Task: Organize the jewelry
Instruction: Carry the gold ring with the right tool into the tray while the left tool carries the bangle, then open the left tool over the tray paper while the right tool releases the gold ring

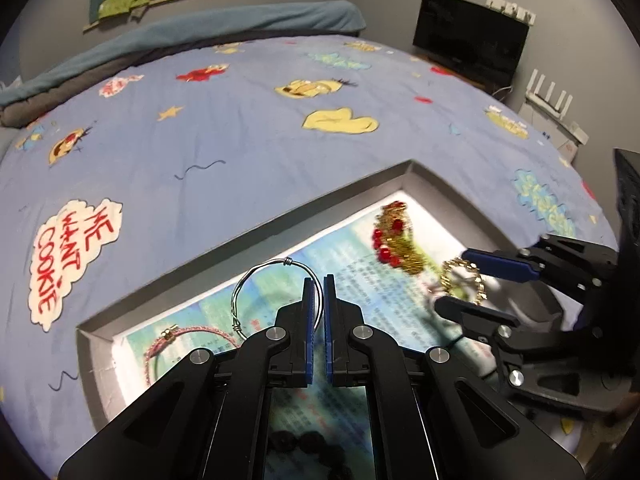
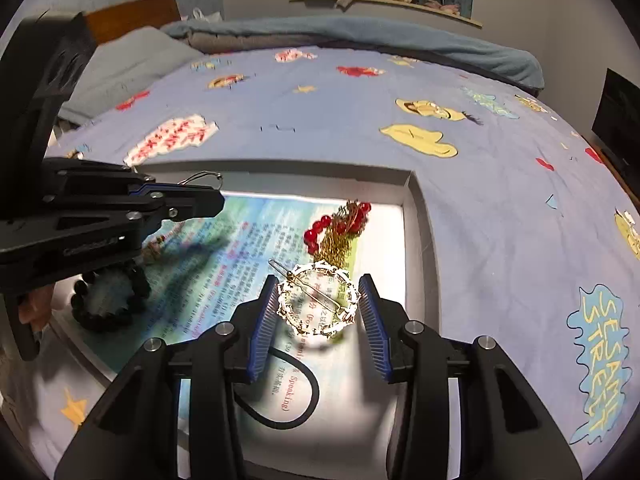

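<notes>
A grey tray (image 1: 248, 224) lined with printed paper lies on the bed. My left gripper (image 1: 319, 280) is shut on a silver wire bangle (image 1: 256, 276) and holds it over the tray; it also shows in the right wrist view (image 2: 200, 200). My right gripper (image 2: 319, 308) is open, its pads (image 2: 267, 312) on either side of a gold ring-shaped hair clip (image 2: 316, 304), touching or nearly so. The clip also shows in the left wrist view (image 1: 464, 282). A gold chain with red beads (image 2: 340, 228) lies just beyond it.
The tray (image 2: 416, 216) also holds a black bead bracelet (image 2: 108, 300), a black hair tie (image 2: 296, 396) and a pink bracelet (image 1: 188, 336). The blue cartoon bedsheet (image 1: 240, 128) surrounds the tray. A folded blanket (image 2: 320, 32) lies at the far side.
</notes>
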### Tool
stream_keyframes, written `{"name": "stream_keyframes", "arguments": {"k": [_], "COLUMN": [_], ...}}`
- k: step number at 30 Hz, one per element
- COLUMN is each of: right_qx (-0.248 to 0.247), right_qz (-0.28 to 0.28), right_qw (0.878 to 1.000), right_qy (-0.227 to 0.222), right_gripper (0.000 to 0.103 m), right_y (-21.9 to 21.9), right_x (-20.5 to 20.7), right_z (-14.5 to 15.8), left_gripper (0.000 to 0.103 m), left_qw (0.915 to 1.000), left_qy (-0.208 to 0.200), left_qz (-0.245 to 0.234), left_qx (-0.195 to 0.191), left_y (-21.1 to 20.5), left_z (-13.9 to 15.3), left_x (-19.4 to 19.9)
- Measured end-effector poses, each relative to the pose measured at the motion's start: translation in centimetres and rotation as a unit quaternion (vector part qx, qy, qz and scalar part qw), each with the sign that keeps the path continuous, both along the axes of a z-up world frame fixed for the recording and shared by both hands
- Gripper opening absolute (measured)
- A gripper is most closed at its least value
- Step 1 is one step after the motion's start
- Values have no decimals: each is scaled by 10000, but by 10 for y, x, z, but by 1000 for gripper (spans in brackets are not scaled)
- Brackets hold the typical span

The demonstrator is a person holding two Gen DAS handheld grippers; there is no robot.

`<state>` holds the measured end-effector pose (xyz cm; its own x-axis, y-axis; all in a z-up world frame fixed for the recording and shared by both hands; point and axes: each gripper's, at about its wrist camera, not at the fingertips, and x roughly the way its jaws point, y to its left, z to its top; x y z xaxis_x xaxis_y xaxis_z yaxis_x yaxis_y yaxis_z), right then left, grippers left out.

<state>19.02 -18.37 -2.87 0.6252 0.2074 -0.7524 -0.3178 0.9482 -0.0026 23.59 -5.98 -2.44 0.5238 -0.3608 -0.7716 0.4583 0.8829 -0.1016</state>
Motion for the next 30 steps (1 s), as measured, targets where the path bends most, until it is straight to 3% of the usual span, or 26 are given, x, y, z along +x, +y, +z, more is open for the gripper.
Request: {"name": "stream_keyframes", "arguments": {"k": [9, 18, 20, 22, 25, 26, 27, 30], "right_qx": [-221, -281, -208, -102, -58, -42, -16, 58], "right_qz": [39, 82, 81, 79, 112, 117, 113, 130], "right_qw": [9997, 9996, 9997, 9999, 9998, 9998, 9997, 9994], "right_qy": [-9, -27, -24, -43, -149, -179, -218, -329], "right_gripper": [41, 41, 42, 42, 43, 46, 55, 61], "right_y": [7, 9, 7, 4, 3, 3, 2, 1], "right_x": [3, 4, 4, 2, -6, -8, -11, -21], "right_z": [-6, -7, -6, -3, 4, 7, 10, 18], "left_gripper": [5, 5, 11, 31, 33, 36, 37, 52], "left_qw": [9985, 9984, 9986, 9989, 9989, 9988, 9987, 9981], "left_qy": [548, 540, 456, 318, 258, 222, 185, 39], "left_qz": [-22, 156, 223, 315, 346, 396, 434, 532], "left_qx": [50, -79, -116, -131, -202, -193, -204, -310], "left_y": [-2, 5, 9, 12, 17, 19, 21, 27], "left_z": [-18, -17, -14, -9, -3, 0, 2, 13], "left_x": [16, 18, 16, 11, 5, 2, 0, -11]}}
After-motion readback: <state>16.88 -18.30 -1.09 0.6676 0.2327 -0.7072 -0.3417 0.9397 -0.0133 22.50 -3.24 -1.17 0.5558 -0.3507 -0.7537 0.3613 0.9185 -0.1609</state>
